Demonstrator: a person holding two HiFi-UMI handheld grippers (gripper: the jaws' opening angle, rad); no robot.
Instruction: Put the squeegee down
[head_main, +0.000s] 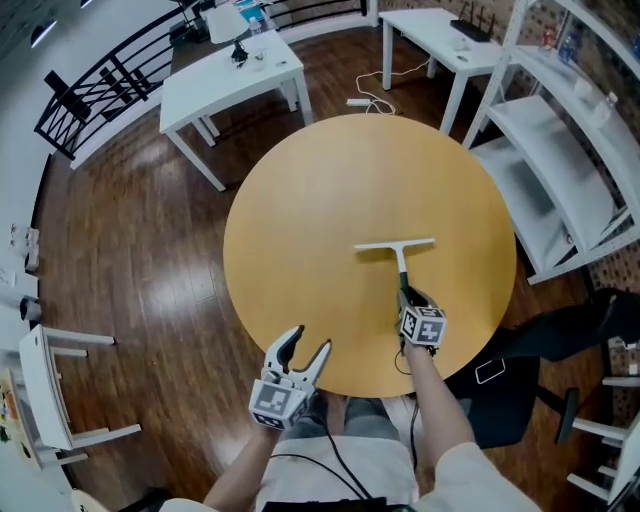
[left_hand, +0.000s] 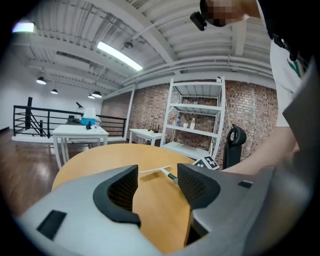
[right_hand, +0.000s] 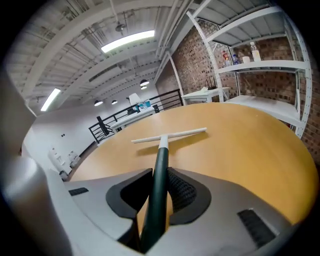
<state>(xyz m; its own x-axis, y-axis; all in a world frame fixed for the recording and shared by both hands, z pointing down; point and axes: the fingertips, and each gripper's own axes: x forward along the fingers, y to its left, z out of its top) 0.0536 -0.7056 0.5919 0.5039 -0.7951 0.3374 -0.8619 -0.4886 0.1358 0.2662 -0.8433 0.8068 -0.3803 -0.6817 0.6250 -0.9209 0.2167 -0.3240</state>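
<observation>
The squeegee (head_main: 397, 249) has a white blade and a dark green handle (right_hand: 159, 170). It lies over the round wooden table (head_main: 300, 220), blade away from me. My right gripper (head_main: 408, 297) is shut on the handle's near end, seen between the pads in the right gripper view (right_hand: 160, 192). Whether the blade (right_hand: 170, 136) touches the tabletop I cannot tell. My left gripper (head_main: 303, 343) hovers at the table's near edge, open, with nothing between its fingers. In the left gripper view (left_hand: 157, 182) the squeegee (left_hand: 160, 171) shows beyond the jaws.
A white desk (head_main: 230, 75) stands behind the table at the left, another (head_main: 440, 35) at the back right. White shelving (head_main: 560, 150) stands at the right. A dark chair (head_main: 560, 340) sits near the table's right front edge.
</observation>
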